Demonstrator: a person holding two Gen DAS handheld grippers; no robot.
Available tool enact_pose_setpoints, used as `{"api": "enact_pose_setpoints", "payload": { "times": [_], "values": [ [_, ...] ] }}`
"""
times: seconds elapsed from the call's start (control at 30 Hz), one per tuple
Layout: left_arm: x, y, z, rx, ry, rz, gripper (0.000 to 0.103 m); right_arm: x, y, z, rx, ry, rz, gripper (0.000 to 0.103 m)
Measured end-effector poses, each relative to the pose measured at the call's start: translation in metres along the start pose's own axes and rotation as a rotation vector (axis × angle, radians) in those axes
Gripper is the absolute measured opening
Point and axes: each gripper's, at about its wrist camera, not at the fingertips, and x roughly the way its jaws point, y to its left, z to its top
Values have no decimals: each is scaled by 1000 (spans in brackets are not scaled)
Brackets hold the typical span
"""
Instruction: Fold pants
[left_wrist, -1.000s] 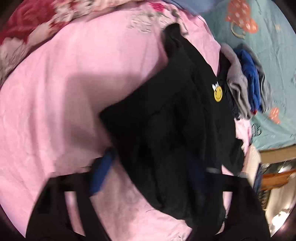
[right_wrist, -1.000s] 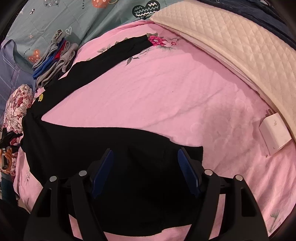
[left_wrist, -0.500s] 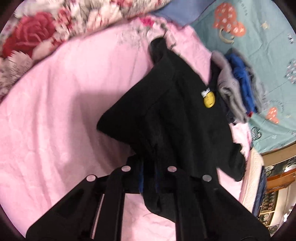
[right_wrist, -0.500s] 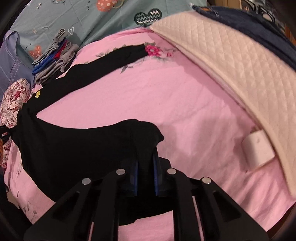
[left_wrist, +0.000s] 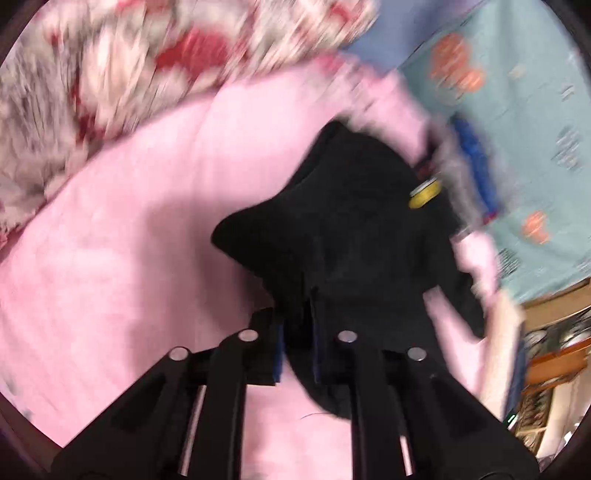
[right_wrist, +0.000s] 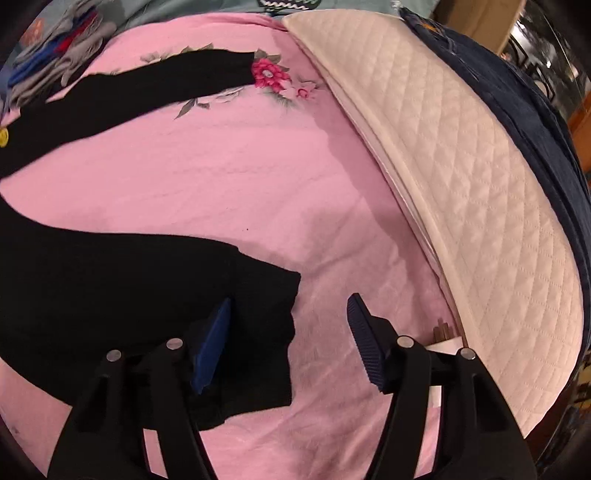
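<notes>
Bed (right_wrist: 258, 177), pink quilt: filling most of both views; cream quilted pad (right_wrist: 461, 177) lying along the right of the right wrist view.

Pants (right_wrist: 110, 288), black: lying on the bed, legs spread apart. One leg is stretching across the upper left of the right wrist view, its cuff beside a printed flower; the other is lying across the lower left, its cuff at lower centre. Waist end is bunching in the centre of the left wrist view, a yellow badge (left_wrist: 424, 192) at its right edge. Folding judged barely begun: legs not yet laid together, no lengthwise fold showing.

Clothes pile (left_wrist: 472, 166), grey and blue: sitting just right of the waist, blurred.

Left tool (left_wrist: 297, 343): jaws nearly closed, pinching black cloth at the waist end.

Right tool (right_wrist: 291, 339): jaws gaping wide, gripping nothing; left finger (right_wrist: 212, 343) is overlapping the near cuff, contact unclear.
</notes>
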Motion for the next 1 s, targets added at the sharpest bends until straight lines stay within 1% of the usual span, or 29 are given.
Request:
{"api": "enact_pose_setpoints", "payload": {
  "times": [0.03,0.07,0.1,0.13,0.2,0.23,0.27,0.33,0.37,0.4,0.47,0.5,0.53,0.57,0.6,0.67,0.73,0.8,0.83,0.87,0.9,0.93,0.97,1.0],
  "values": [
    [8,9,1,-17,41,25,28,-1,6,7,-16,-21,-9,64],
    [12,16,2,-34,58,22,38,-5,10,18,-25,-53,15,64],
    [11,21,4,-43,60,14,43,-10,13,30,-30,-84,40,65],
    [6,19,6,-24,47,27,49,-15,16,43,-29,-114,64,65],
    [-7,6,12,47,-7,107,52,-22,20,77,-12,-178,137,65],
    [-18,-6,17,94,-54,178,59,-23,23,96,0,-205,175,65],
    [-26,-13,22,122,-87,203,69,-21,25,113,14,-224,203,65],
    [-44,-29,37,144,-150,208,77,-9,33,153,44,-257,287,65],
    [-48,-37,45,148,-170,209,80,-4,40,170,48,-259,318,65],
    [-49,-43,51,154,-178,207,81,4,51,189,42,-260,350,65],
    [-42,-62,72,168,-176,172,89,11,82,216,-17,-263,396,65],
    [-33,-71,83,179,-160,155,90,13,111,229,-89,-265,432,65],
    [-23,-81,92,180,-143,148,90,13,130,237,-140,-265,457,65],
    [-14,-88,101,180,-119,133,90,12,162,247,-229,-264,493,65],
    [4,-97,115,181,-77,105,90,11,186,251,-300,-268,509,65],
    [27,-109,131,166,-27,66,90,10,235,263,-445,-271,513,65],
    [45,-114,142,162,-9,54,90,15,266,272,-533,-262,489,65],
    [60,-118,152,174,-14,71,90,22,288,283,-606,-269,434,65],
    [66,-118,157,182,-13,76,90,27,293,287,-622,-261,425,65],
    [72,-118,162,188,-6,70,90,33,294,292,-629,-235,430,65],
    [76,-117,166,187,1,65,90,41,295,296,-628,-186,452,65],
    [81,-114,171,183,10,54,90,48,294,299,-629,-150,456,65],
    [85,-113,176,182,15,48,90,54,296,299,-636,-123,446,61],
    [89,-111,180,176,16,45,90,60,298,297,-644,-81,439,51]
  ]
}}
